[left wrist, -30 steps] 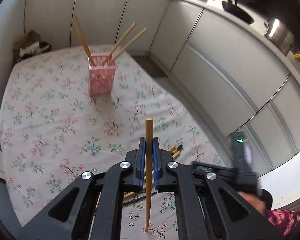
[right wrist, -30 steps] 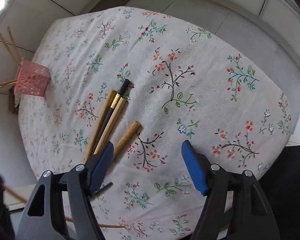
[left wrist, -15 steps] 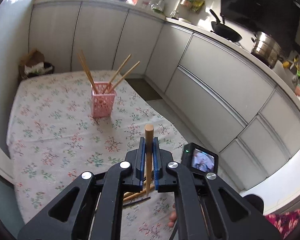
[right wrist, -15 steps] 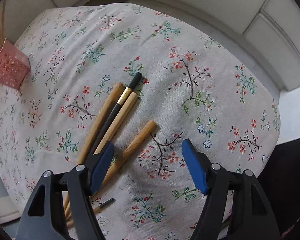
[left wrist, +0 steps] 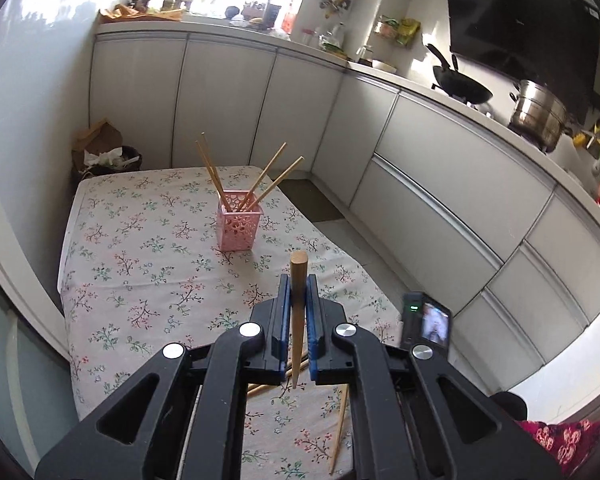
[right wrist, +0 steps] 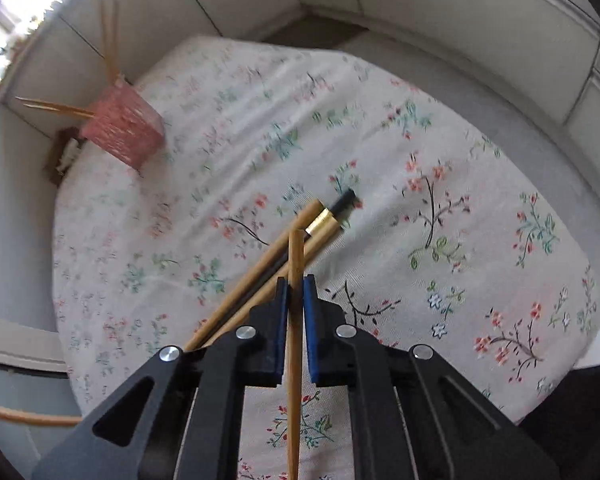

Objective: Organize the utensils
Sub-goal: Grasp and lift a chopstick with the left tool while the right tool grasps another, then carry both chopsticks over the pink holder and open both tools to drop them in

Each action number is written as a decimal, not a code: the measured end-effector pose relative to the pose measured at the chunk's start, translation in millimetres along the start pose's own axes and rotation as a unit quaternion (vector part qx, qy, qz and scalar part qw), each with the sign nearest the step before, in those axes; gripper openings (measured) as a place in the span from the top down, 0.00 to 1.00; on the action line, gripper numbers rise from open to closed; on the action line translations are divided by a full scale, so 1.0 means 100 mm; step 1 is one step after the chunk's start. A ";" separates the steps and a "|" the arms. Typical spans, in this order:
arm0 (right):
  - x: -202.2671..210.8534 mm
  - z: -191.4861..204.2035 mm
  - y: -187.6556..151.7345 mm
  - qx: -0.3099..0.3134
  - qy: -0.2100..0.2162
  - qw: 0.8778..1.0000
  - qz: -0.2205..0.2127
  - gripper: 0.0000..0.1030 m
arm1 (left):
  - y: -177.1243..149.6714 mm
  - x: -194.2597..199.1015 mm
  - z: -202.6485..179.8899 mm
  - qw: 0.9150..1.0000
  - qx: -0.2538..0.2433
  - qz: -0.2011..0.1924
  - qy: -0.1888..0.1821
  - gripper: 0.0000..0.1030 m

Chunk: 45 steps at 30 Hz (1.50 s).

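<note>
My left gripper [left wrist: 298,286] is shut on a wooden chopstick [left wrist: 298,280] and holds it upright above the floral cloth [left wrist: 140,248]. A pink holder [left wrist: 238,220] with several chopsticks stands ahead on the cloth. My right gripper [right wrist: 295,286] is shut on another wooden chopstick [right wrist: 295,264], lifted off the cloth. Below it lie two wooden chopsticks [right wrist: 268,256] and a black one with a gold band [right wrist: 332,216]. The pink holder [right wrist: 122,130] is far to the upper left in the right wrist view.
White kitchen cabinets [left wrist: 440,184] run along the right and back. A bin with paper [left wrist: 104,156] stands behind the table. The right gripper's camera [left wrist: 426,320] shows at the table's right edge. A loose chopstick [left wrist: 340,424] lies near the front.
My right gripper has closed on one wooden chopstick from the pile and lifted it. My left gripper has risen and tilted up with its chopstick.
</note>
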State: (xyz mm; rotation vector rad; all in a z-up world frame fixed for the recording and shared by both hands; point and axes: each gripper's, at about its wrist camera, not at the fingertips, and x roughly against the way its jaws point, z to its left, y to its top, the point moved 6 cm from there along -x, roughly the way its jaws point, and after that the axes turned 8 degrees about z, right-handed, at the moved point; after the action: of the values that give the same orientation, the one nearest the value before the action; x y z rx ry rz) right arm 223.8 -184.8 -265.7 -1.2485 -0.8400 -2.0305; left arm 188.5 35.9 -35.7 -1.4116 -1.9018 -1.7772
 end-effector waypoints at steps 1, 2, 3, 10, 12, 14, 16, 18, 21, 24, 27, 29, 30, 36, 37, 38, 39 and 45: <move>0.07 -0.02 0.02 -0.003 0.013 1.000 -0.008 0.92 | 0.00 -0.01 -0.02 1.000 0.001 0.000 -0.001 0.94; 0.13 -0.04 0.05 -0.006 0.023 1.000 -0.014 0.92 | -0.01 -0.03 -0.03 1.000 0.002 0.002 -0.001 0.94; 0.17 -0.08 0.07 -0.006 0.028 0.999 -0.018 0.92 | -0.02 -0.06 -0.05 1.000 0.002 0.005 0.000 0.94; 0.71 0.05 0.34 0.041 0.066 0.993 -0.090 0.92 | -0.02 -0.14 -0.15 1.000 0.002 0.001 0.001 0.94; 0.95 0.09 0.41 0.059 0.080 0.988 -0.122 0.92 | 0.06 -0.13 -0.17 1.000 0.002 -0.010 0.006 0.94; 1.20 0.14 0.44 0.080 0.088 0.981 -0.154 0.92 | 0.19 -0.12 -0.18 1.000 0.001 -0.025 0.012 0.94; 1.43 0.19 0.46 0.103 0.092 0.973 -0.186 0.92 | 0.31 -0.12 -0.19 0.999 0.003 -0.035 0.016 0.94; 1.65 0.24 0.45 0.124 0.095 0.963 -0.218 0.92 | 0.43 -0.10 -0.19 0.998 0.007 -0.052 0.019 0.94; 1.91 0.27 0.49 0.140 0.103 0.953 -0.249 0.92 | 0.64 -0.07 -0.16 0.996 0.016 -0.079 0.027 0.94; 2.09 0.30 0.58 0.138 0.122 0.947 -0.262 0.92 | 0.97 -0.10 -0.07 0.994 0.024 -0.097 0.040 0.94; 2.26 0.29 0.68 0.132 0.142 0.941 -0.279 0.92 | 1.30 -0.13 -0.01 0.990 0.024 -0.121 0.065 0.94; 2.32 0.30 0.74 0.128 0.150 0.938 -0.286 0.92 | 1.48 -0.16 0.03 0.988 0.029 -0.136 0.073 0.94; 2.34 0.30 0.79 0.127 0.153 0.937 -0.288 0.92 | 1.60 -0.20 0.06 0.986 0.033 -0.145 0.079 0.94; 2.31 0.28 1.02 0.126 0.152 0.936 -0.292 0.92 | 2.03 -0.64 0.25 0.980 0.049 -0.160 0.109 0.94; 2.27 0.27 1.07 0.125 0.151 0.937 -0.290 0.92 | 2.08 -0.73 0.28 0.979 0.050 -0.159 0.114 0.94; 2.23 0.26 1.08 0.124 0.151 0.937 -0.289 0.92 | 2.13 -0.85 0.32 0.979 0.050 -0.157 0.121 0.94; 2.18 0.25 1.12 0.123 0.149 0.938 -0.287 0.92 | 2.16 -0.97 0.37 0.979 0.052 -0.154 0.125 0.94; 1.96 0.29 1.28 0.123 0.146 0.941 -0.279 0.92 | 2.12 -1.63 0.61 0.981 0.051 -0.114 0.150 0.90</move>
State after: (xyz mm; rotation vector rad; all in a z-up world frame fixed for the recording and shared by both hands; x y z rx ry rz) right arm 263.4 -273.5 -50.9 -0.5833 -1.3599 -2.3655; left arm 454.2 -29.1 -19.8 -0.8608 -2.0173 -1.8350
